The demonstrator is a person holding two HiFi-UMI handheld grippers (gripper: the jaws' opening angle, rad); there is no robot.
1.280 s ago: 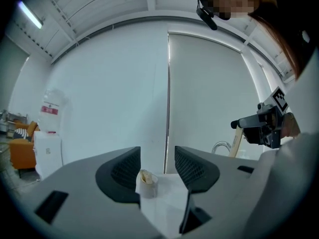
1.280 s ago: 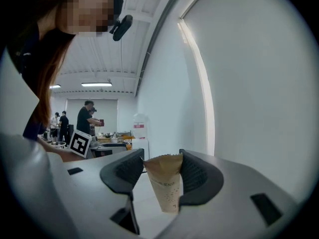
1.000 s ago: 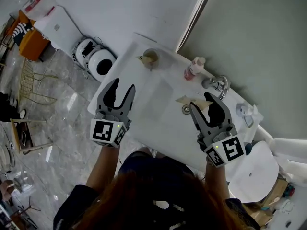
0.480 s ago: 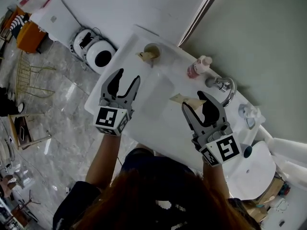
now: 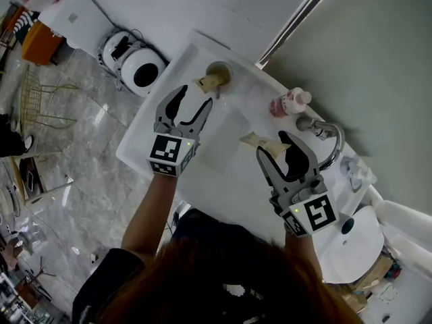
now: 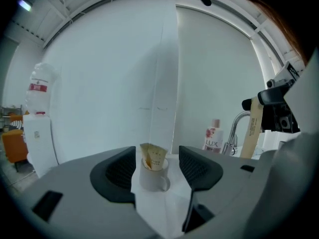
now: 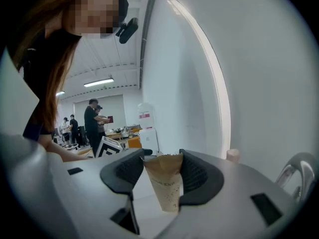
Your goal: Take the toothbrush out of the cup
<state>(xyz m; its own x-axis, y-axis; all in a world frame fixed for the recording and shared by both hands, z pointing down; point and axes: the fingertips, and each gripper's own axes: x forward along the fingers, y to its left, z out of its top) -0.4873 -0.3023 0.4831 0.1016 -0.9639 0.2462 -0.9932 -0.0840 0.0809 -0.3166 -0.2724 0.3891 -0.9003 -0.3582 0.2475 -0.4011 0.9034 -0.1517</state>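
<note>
Nearest are the person's 2 forearms, each reaching out over a white sink counter (image 5: 233, 181) with a gripper in hand. The right gripper (image 5: 273, 146) is closed on a brown paper sleeve (image 7: 167, 183), which stands upright with both pads pressed on its sides; its top edge sticks out past the jaw tips. The sleeve is closed, so what it holds cannot be told. This gripper hangs over the near part of the counter, just in front of the curved chrome tap (image 5: 325, 132).

The left gripper (image 5: 194, 98) is over the counter's left part, beside the shallow basin. Its jaws are opening and nothing lies between the pads. In the left gripper view they frame the white cup (image 6: 153, 178), which stands further on, clear of both tips.

The cup sits upright near the far left corner of the counter, its handle turned toward the gripper. The toothbrush packet (image 6: 154, 157), in brown paper like the sleeve, is in the cup, leaning and poking above the rim.

Further right along the back edge stands 1 pink bottle (image 5: 291, 102), close to the tap. Behind everything is a plain white wall.
</note>
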